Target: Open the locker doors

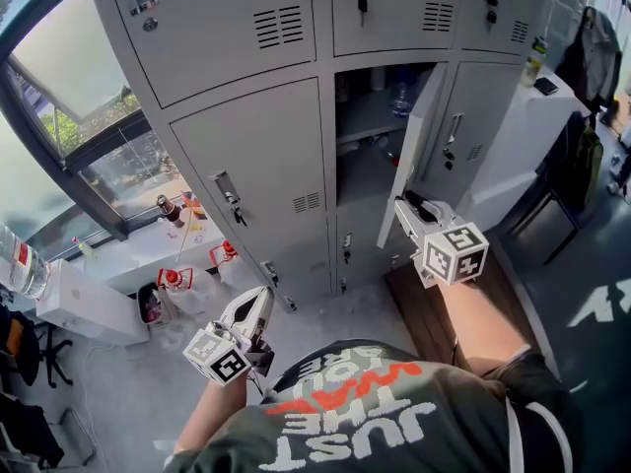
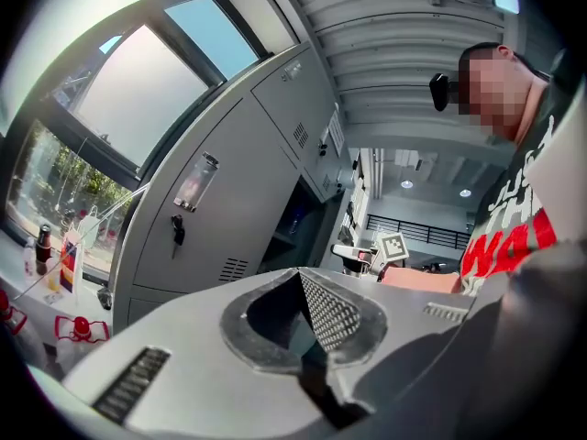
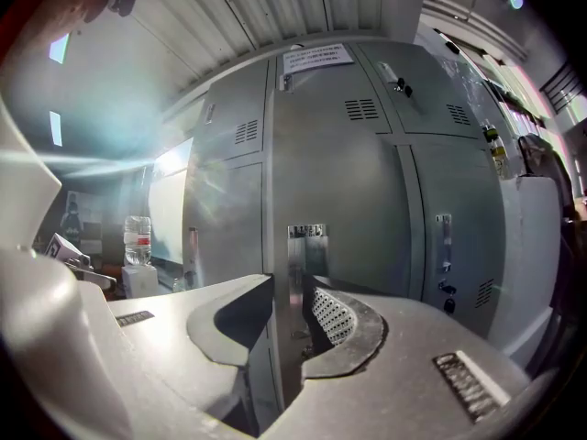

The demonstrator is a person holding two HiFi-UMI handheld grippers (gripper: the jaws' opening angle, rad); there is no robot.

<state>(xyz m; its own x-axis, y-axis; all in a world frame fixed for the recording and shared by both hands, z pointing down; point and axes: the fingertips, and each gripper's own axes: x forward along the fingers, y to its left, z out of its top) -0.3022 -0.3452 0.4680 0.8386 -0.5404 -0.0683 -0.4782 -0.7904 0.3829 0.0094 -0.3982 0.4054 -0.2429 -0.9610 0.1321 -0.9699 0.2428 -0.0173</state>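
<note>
A grey bank of lockers [image 1: 256,166] fills the head view. The middle locker's door [image 1: 414,136] stands swung out, and its compartment [image 1: 370,126] shows a shelf and a water bottle [image 1: 399,97]. My right gripper [image 1: 406,205] is at that door's free edge. In the right gripper view the door edge [image 3: 286,246] runs upright between the jaws of my right gripper [image 3: 292,287], and the pads are closed on it. My left gripper [image 1: 258,299] hangs low in front of the closed left-hand door, apart from it. Seen in its own view, the left gripper [image 2: 298,273] is shut with nothing in it.
The neighbouring doors stay closed, with keys in their locks [image 1: 229,193]. A windowsill with red items [image 1: 177,279] and a bottle [image 1: 168,208] lies to the left. A white counter [image 1: 532,126] stands right of the lockers, with a brown board [image 1: 424,313] below the open door.
</note>
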